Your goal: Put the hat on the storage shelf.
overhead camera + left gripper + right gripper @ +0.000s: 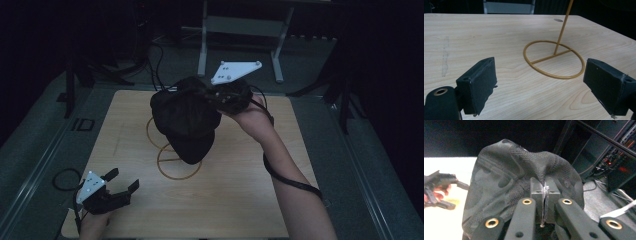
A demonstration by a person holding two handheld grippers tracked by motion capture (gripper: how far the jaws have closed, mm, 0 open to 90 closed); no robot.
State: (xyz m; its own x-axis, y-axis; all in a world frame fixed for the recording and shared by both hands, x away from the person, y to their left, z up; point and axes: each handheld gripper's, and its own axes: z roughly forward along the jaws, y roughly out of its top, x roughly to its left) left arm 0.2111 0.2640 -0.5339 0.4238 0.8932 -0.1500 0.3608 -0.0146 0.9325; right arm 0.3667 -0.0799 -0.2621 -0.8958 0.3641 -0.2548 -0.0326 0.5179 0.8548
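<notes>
A black cap (185, 117) hangs in the air over the middle of the wooden table (235, 190). My right gripper (207, 95) is shut on a fold of its mesh fabric, and in the right gripper view the cap (511, 170) drapes over the pinched jaws of the right gripper (545, 186). Below the cap stands a gold wire stand (177, 167) with a ring base; the cap hides its upper part. My left gripper (122, 181) rests low at the table's front left, open and holding nothing. The left gripper view has the stand's base ring (554, 75) and thin upright rod (562, 27) ahead of the jaws.
A grey metal frame (240, 25) stands on the floor beyond the table's far edge, with cables (155, 60) next to it. Dark equipment racks (614, 157) stand to the right in the right gripper view. A faint scuff (445, 57) marks the wood at the left.
</notes>
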